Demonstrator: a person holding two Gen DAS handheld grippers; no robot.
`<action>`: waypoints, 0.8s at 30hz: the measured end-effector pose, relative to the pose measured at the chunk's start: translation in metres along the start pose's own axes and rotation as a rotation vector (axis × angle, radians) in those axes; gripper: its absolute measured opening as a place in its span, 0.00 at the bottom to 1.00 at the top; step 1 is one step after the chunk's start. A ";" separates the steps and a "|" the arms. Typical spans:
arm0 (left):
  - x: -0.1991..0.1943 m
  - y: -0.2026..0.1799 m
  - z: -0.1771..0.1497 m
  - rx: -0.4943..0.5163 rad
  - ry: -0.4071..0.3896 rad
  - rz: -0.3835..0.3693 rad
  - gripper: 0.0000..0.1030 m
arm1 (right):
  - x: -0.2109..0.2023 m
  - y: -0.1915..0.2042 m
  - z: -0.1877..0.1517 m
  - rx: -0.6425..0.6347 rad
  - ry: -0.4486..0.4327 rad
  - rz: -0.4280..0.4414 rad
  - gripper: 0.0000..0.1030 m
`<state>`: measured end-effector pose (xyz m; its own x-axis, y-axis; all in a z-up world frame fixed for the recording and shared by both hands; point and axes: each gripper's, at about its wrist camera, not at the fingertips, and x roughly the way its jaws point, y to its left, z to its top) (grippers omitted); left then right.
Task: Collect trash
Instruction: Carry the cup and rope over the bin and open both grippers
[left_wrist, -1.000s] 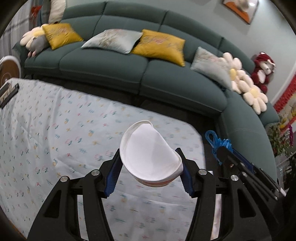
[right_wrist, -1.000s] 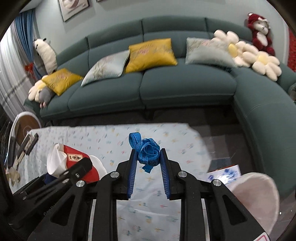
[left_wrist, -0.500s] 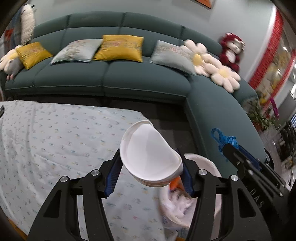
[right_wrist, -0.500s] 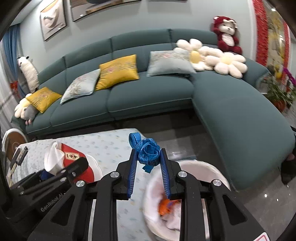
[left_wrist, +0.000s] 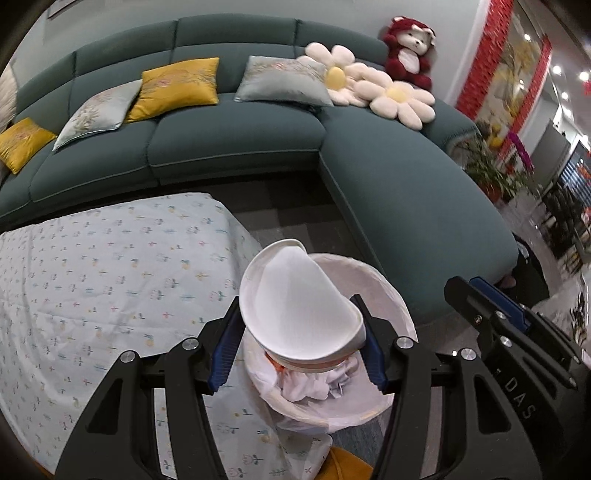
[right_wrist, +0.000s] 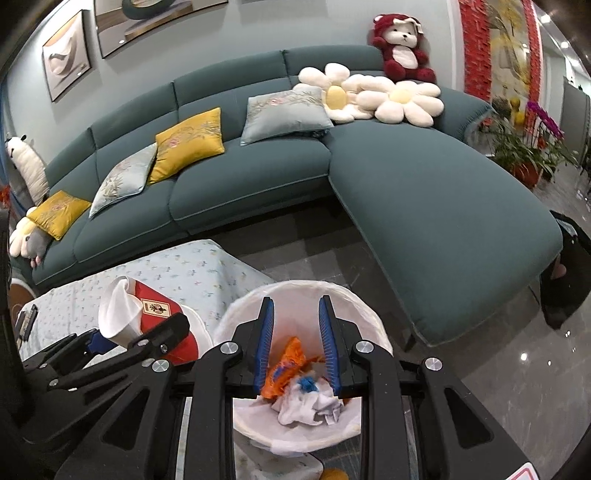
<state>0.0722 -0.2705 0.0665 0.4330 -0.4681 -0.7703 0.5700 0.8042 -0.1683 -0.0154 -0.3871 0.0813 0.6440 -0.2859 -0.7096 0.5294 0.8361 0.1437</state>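
My left gripper (left_wrist: 297, 341) is shut on a squashed white paper bowl (left_wrist: 295, 306) with a red printed side (right_wrist: 159, 308), held just above the white-lined trash bin (left_wrist: 384, 291). My right gripper (right_wrist: 296, 338) is open and empty over the same bin (right_wrist: 365, 306). Inside the bin lie an orange wrapper (right_wrist: 286, 365), crumpled white tissue (right_wrist: 310, 406) and a blue strap (right_wrist: 307, 384). The left gripper shows in the right wrist view (right_wrist: 110, 343), left of the bin.
The bin stands at the right end of a low table under a light flowered cloth (left_wrist: 110, 273). A dark teal corner sofa (left_wrist: 240, 147) with cushions runs behind and to the right. Potted plants (right_wrist: 524, 147) stand at the far right.
Both grippers swung right from the table to above the bin. My right gripper opened and let the blue strap fall into the bin. The left still holds the bowl.
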 end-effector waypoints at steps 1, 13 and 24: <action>0.002 -0.003 -0.001 0.005 0.004 -0.002 0.53 | 0.001 -0.002 -0.001 0.004 0.002 0.000 0.23; 0.033 -0.016 -0.006 0.036 0.062 -0.014 0.54 | 0.020 -0.018 -0.010 0.041 0.038 -0.014 0.23; 0.045 -0.013 -0.012 0.007 0.085 -0.007 0.70 | 0.025 -0.028 -0.016 0.060 0.045 -0.051 0.39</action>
<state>0.0758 -0.2976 0.0263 0.3683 -0.4409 -0.8185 0.5782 0.7981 -0.1697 -0.0233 -0.4103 0.0483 0.5905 -0.3050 -0.7472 0.5941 0.7909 0.1467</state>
